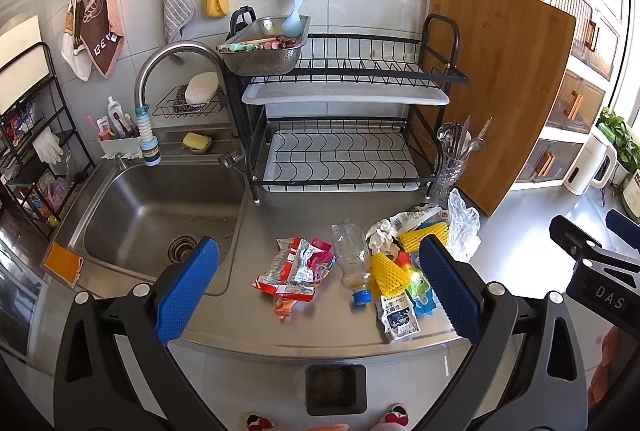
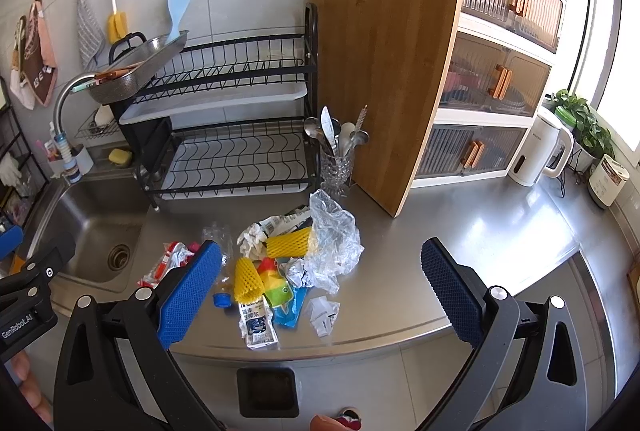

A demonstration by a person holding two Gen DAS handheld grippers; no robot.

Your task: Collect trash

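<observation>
A heap of trash lies on the steel counter (image 1: 304,207) near its front edge: red snack wrappers (image 1: 294,269), a crushed clear bottle (image 1: 352,257) with a blue cap, yellow foam nets (image 1: 388,273), a milk pouch (image 1: 398,317), crumpled tissue (image 1: 382,233) and a clear plastic bag (image 2: 334,239). My left gripper (image 1: 320,285) hangs open above the heap, holding nothing. My right gripper (image 2: 320,289) is open too, over the heap's right side, with a torn white scrap (image 2: 324,313) between its fingers' span. A black bin (image 1: 336,389) stands on the floor below the counter edge.
A steel sink (image 1: 160,215) is at the left with a tap (image 1: 160,71). Behind the trash stand a black dish rack (image 1: 344,119), a glass cutlery holder (image 2: 336,167) and a leaning wooden board (image 2: 384,79). A white kettle (image 2: 540,147) and plants are far right.
</observation>
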